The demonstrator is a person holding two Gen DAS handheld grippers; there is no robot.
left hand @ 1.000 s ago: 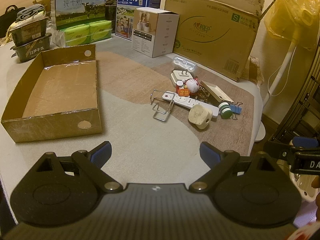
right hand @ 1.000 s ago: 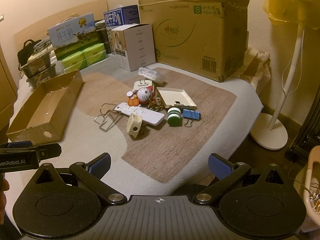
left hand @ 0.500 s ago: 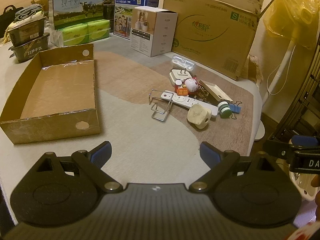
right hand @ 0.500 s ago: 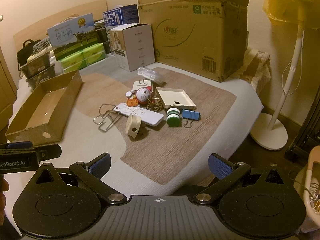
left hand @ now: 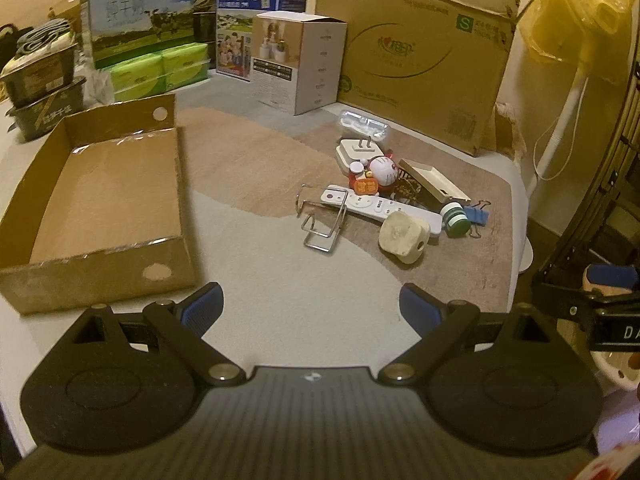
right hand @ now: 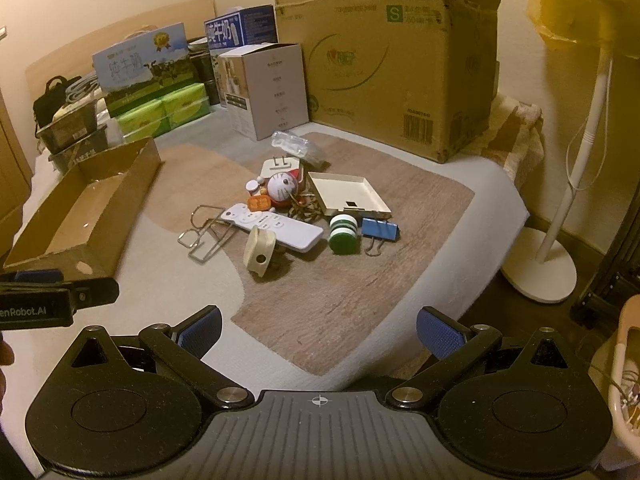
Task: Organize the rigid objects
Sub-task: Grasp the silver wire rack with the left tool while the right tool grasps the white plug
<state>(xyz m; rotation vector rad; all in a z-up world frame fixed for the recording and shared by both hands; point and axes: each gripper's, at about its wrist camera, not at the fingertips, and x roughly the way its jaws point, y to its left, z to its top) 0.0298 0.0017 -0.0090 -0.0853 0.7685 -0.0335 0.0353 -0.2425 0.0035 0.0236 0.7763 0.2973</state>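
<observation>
Cardboard tray point(left hand: 100, 196) holds at frame left, as before | clutter pile point(right hand: 288, 208) unmoved | left gripper point(left hand: 311, 307) and right gripper point(right hand: 319, 327) angled down, jaws apart, empty.

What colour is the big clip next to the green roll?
Blue binder clip, clearest in the right wrist view.

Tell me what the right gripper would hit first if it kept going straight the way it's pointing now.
Probably bare bed cover: the open right gripper aims down at the brown patch, short of the cream plug and white remote. Depth is unclear.
</observation>
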